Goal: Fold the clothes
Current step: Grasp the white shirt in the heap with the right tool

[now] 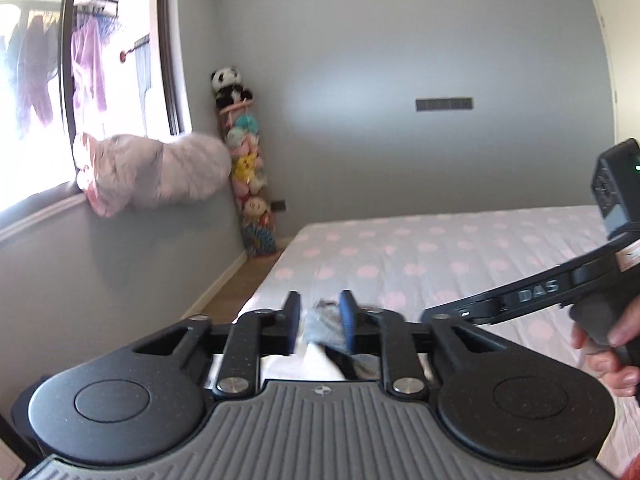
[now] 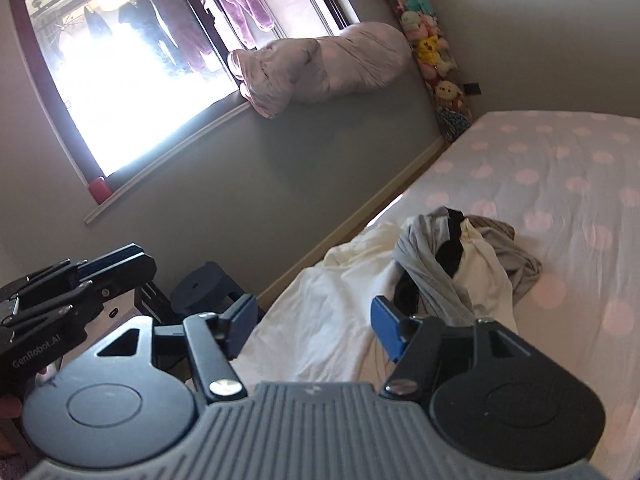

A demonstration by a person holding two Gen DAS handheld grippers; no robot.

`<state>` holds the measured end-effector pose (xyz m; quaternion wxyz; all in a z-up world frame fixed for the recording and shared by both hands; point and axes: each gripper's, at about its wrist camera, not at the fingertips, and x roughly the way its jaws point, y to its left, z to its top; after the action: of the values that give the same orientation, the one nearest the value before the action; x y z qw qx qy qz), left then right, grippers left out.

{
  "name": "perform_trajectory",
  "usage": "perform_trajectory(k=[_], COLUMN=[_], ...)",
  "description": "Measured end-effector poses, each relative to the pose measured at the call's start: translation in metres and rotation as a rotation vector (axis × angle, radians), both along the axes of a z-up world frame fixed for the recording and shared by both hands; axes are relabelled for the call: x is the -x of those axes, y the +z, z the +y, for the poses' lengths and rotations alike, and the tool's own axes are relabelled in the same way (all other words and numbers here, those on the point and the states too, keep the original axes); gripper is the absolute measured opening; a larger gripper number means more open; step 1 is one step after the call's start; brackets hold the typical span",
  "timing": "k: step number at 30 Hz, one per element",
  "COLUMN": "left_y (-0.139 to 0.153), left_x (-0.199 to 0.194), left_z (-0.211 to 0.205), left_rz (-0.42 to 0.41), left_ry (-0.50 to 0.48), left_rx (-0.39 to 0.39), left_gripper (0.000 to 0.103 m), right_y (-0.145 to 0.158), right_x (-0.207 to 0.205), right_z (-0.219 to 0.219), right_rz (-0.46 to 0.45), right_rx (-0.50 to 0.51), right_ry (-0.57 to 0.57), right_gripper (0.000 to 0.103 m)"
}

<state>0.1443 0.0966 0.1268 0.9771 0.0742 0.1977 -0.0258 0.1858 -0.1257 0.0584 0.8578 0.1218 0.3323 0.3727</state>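
Covering bed (image 2: 560, 184): polka-dot sheet; clothes pile (image 2: 460, 256) atop.

Home bedroom: bed (image 2: 560, 184), window (image 2: 120, 80), plush toys (image 1: 248, 160).

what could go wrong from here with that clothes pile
The pile is tangled: grey, black and white pieces wrapped together, so lifting one may drag the rest along. The white sheet lies under it, right below the open right gripper, and could get pinched instead. The pile also sits near the bed edge, so a tug toward the wall might spill clothes onto the floor.
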Motion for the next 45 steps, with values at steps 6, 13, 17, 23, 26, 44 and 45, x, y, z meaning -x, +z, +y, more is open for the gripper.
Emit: perform_trajectory(k=[6, 13, 17, 23, 26, 44, 45], left_y=[-0.025, -0.069, -0.104, -0.141, -0.151, -0.068, -0.058], left_x=[-0.022, -0.060, -0.085, -0.100, -0.102, -0.022, -0.015], left_z=[0.027, 0.050, 0.058, 0.070, 0.084, 0.127, 0.125], left_rz=[0.108, 0.256, 0.362, 0.436, 0.448, 0.239, 0.215], left_ry=[0.055, 0.083, 0.067, 0.068, 0.100, 0.234, 0.231], left_rx=[0.046, 0.124, 0.192, 0.211, 0.220, 0.236, 0.241], left_gripper=[0.049, 0.057, 0.057, 0.057, 0.057, 0.057, 0.057], right_y=[-0.036, -0.080, -0.111, -0.147, -0.156, 0.033, 0.049], right_x=[-0.016, -0.036, -0.050, -0.072, -0.081, -0.033, -0.027], right_z=[0.021, 0.057, 0.078, 0.107, 0.120, 0.130, 0.129], right_rz=[0.078, 0.120, 0.163, 0.202, 0.191, -0.163, -0.195], right_rx=[0.048, 0.152, 0.196, 0.238, 0.241, -0.114, -0.134], right_ry=[0.025, 0.086, 0.124, 0.155, 0.163, 0.272, 0.271], right_gripper=[0.083, 0.083, 0.083, 0.083, 0.054, 0.011, 0.011])
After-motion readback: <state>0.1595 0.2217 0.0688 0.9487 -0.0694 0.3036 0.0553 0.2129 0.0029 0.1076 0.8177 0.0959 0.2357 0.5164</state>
